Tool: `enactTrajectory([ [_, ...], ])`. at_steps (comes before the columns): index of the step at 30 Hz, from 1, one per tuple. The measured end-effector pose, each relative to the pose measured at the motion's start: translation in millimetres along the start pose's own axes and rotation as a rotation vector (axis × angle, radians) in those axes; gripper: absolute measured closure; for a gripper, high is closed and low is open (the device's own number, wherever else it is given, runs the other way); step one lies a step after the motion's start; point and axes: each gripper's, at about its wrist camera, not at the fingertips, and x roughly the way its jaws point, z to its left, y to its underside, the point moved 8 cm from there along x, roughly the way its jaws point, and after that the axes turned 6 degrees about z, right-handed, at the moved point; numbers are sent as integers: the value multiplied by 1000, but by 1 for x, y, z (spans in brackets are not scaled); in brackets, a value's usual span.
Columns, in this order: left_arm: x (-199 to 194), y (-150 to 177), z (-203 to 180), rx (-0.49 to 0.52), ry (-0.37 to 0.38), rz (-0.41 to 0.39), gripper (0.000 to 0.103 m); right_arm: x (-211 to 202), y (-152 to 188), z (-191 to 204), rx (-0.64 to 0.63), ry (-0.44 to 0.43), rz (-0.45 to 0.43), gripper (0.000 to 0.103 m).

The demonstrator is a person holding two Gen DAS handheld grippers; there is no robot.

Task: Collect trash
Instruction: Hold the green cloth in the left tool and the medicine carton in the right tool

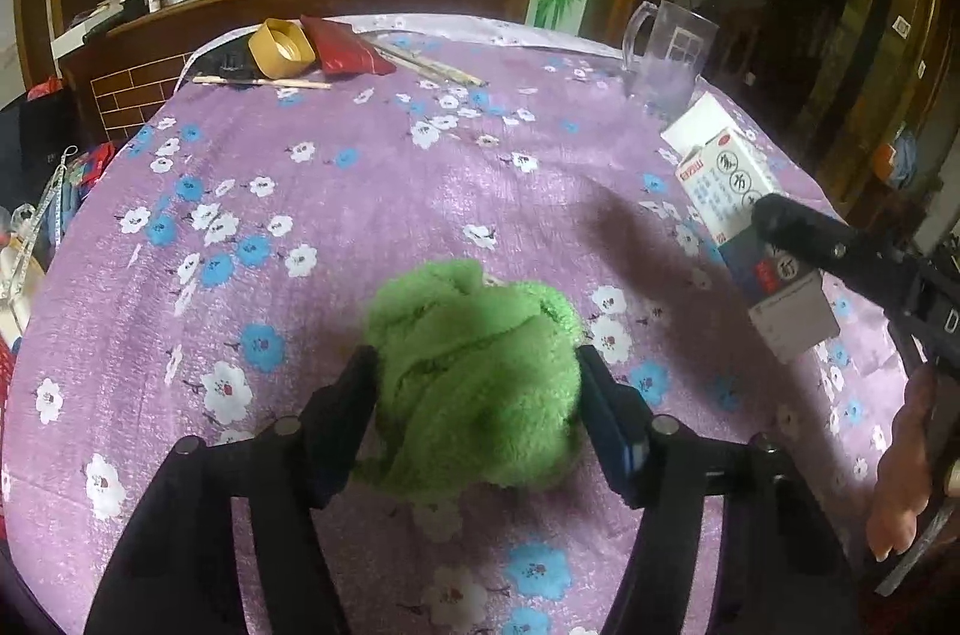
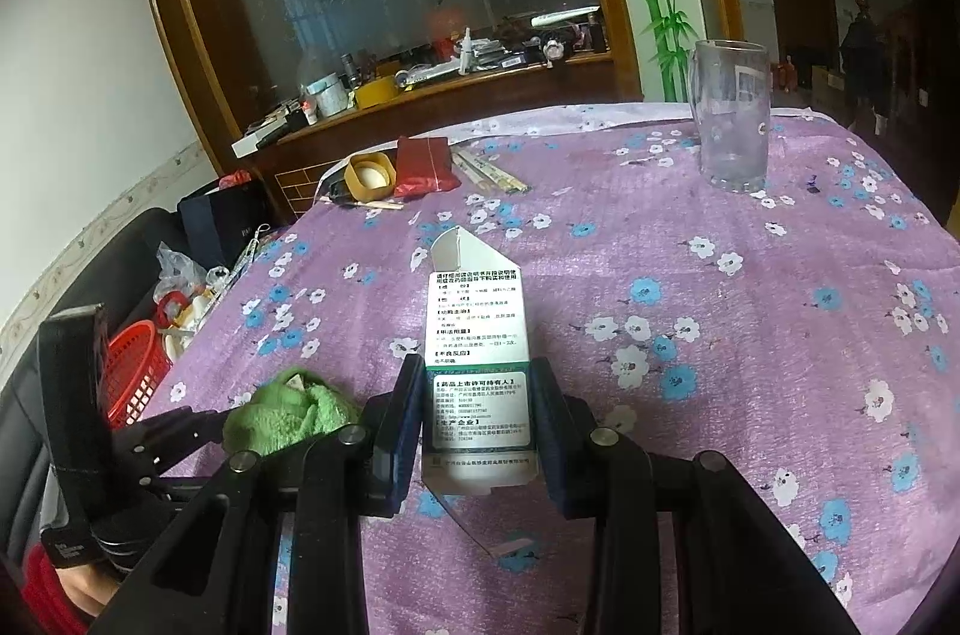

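Left gripper (image 1: 477, 395): jaws apart, one on each side of the green cloth (image 1: 474, 377); the pads sit at the cloth's edges, but whether they press it is hard to tell through the fuzzy pile.
Cloth: a crumpled heap lying on the table (image 1: 372, 191), near its front edge.
Right gripper (image 2: 477, 413): clamped on the box (image 2: 477, 335), pads against its two narrow sides near the lower end.
Box: white carton with printed text and a green band, both end flaps open, tilted away from the camera above the table.
Hand (image 1: 900, 467): seen at the right edge of the left view, behind the right gripper.
Mug (image 2: 732, 119): clear glass, upright at the table's far right, well apart from the box.
Far side of table: yellow tape roll (image 1: 282, 47), red pouch (image 1: 345, 44) and chopsticks (image 1: 432, 65) lying close together.
Basket (image 2: 135, 371): red, beside the table on the left.
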Motion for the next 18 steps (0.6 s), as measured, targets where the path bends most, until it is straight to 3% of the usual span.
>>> enactTrajectory([
  [7,-23,-15,10,-24,-42,-135,43,6,5,10,-39,7,9,65],
  [10,-34,-21,19,-40,-118,-201,43,6,8,17,-76,12,4,65],
  [18,-45,-24,44,-89,-246,-251,42,9,18,42,-183,26,0,65],
])
